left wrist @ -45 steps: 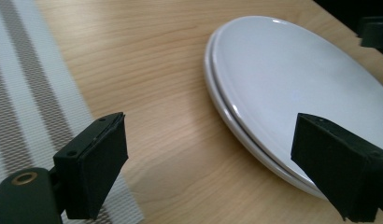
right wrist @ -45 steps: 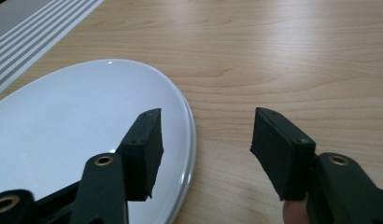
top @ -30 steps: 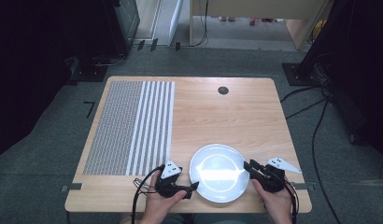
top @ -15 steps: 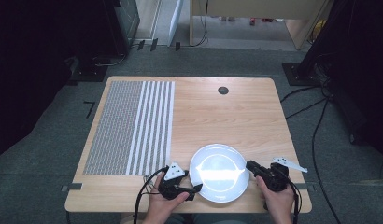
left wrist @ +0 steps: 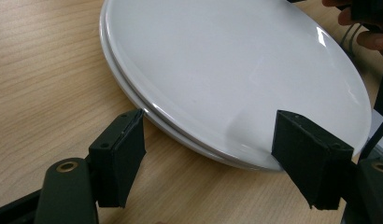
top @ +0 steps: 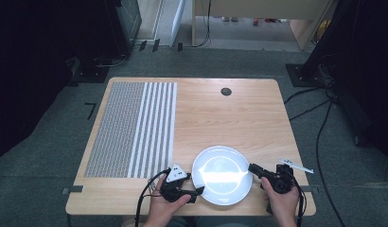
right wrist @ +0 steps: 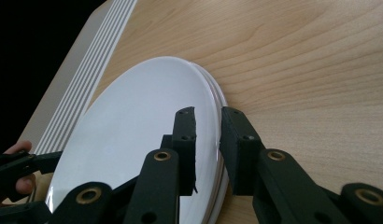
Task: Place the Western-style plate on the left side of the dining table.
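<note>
Both my hands come in over the counter's (top: pixel 239 118) near edge. Left gripper (top: pixel 198 190) lies low and level, pointing at the plates' (top: pixel 222 175) near-left rim; its fingers (left wrist: pixel 119 156) have just been closing but stand released, the rim between them, not pressed. Right gripper (top: pixel 251 167) reaches in from the right side; its fingers (right wrist: pixel 186 140) have just been closing and now clench the plates' right rim, one above, one below. Plates: white, glossy, round, two stacked, by the near edge, right of centre. Farther left, a striped grey mat (top: pixel 133 128). Near the far edge, a small dark hole (top: pixel 225 91).
</note>
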The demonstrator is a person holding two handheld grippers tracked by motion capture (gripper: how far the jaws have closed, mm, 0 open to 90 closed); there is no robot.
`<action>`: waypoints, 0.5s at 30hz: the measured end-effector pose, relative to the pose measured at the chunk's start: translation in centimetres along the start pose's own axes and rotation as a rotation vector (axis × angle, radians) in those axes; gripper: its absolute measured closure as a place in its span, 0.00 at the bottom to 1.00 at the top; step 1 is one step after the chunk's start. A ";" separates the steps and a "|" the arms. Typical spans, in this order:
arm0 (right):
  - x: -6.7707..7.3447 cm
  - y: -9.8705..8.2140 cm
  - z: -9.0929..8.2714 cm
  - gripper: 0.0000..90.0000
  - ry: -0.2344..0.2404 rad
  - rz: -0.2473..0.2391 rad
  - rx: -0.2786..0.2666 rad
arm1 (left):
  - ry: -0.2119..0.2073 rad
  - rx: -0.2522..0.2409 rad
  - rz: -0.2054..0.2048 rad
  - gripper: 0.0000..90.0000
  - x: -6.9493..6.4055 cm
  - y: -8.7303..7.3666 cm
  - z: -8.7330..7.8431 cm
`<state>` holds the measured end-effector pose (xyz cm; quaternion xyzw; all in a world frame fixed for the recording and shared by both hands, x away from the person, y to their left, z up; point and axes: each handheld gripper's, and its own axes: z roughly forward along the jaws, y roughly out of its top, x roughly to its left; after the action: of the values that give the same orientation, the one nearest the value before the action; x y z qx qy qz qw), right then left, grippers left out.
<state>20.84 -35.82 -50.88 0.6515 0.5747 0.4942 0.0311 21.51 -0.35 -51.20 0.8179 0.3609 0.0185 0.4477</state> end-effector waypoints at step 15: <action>0.1 -0.1 0.0 0.86 0.045 0.017 -0.033 | -0.020 0.009 -0.031 0.29 0.2 0.0 0.0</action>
<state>20.75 -35.76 -50.87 0.6446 0.5614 0.5184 0.0249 21.71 -0.22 -51.25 0.8144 0.3691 0.0019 0.4478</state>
